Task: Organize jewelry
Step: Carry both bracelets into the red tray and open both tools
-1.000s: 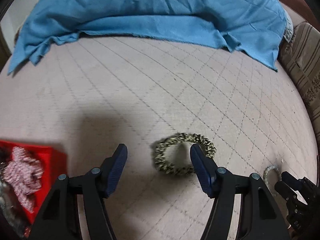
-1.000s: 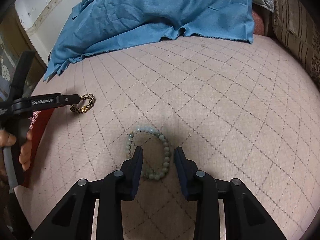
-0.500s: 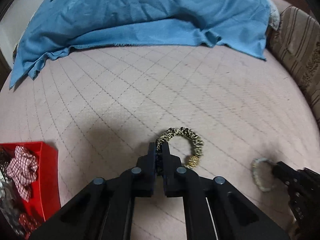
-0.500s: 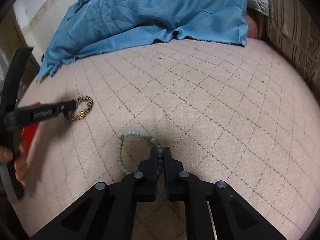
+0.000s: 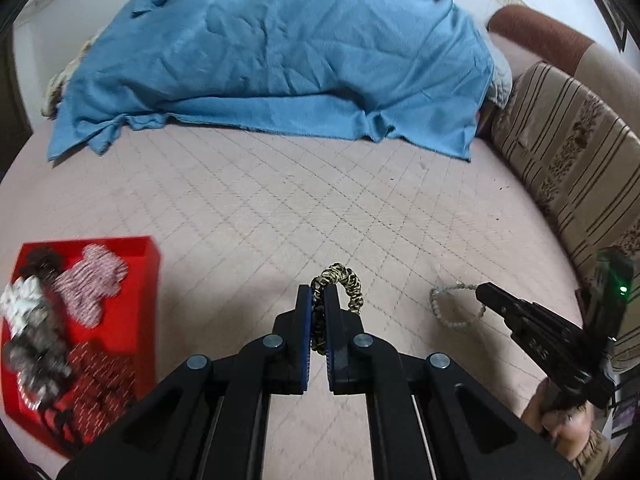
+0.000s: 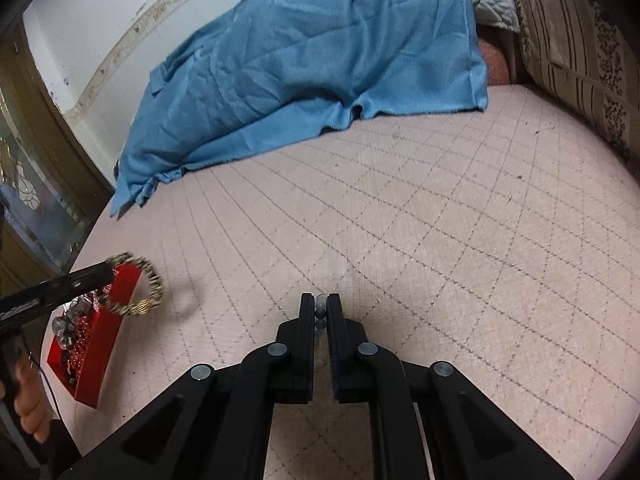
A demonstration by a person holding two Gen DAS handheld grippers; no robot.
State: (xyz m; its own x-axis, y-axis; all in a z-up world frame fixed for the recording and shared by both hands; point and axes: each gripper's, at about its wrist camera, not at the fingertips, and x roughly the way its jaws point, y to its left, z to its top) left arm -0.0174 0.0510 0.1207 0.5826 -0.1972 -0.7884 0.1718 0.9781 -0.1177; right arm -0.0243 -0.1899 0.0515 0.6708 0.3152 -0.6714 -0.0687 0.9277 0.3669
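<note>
Left black two-finger gripper: jaws closed on a ring-shaped scrunchie of gold-and-black patterned fabric. The loop stands up past the fingertips and curls to the right of them; part of it runs down between the blue pads. In the right wrist view the same scrunchie hangs from the left gripper's tip, clear of the bed surface, with its shadow on the cover just to the right.

Right black two-finger gripper: jaws clamped on a bracelet of pale green round beads. From its own camera only 2 or 3 beads show between the pads. In the left wrist view the bracelet dangles as a loop from the right gripper's tip, off to the left of the tip. Whether the low part of the loop touches the cover, cannot tell.

A red rectangular open box sits on the pale pink quilted bed cover at the left, near the left gripper. Inside it: a red-and-white checked fabric scrunchie, plus white, grey and dark red fabric pieces, blurred.

A rumpled blue blanket lies across the far side of the bed. A beige striped cushion with floral bands runs along the right edge.

A person's hand grips the right gripper's handle, lower right of the left wrist view.
</note>
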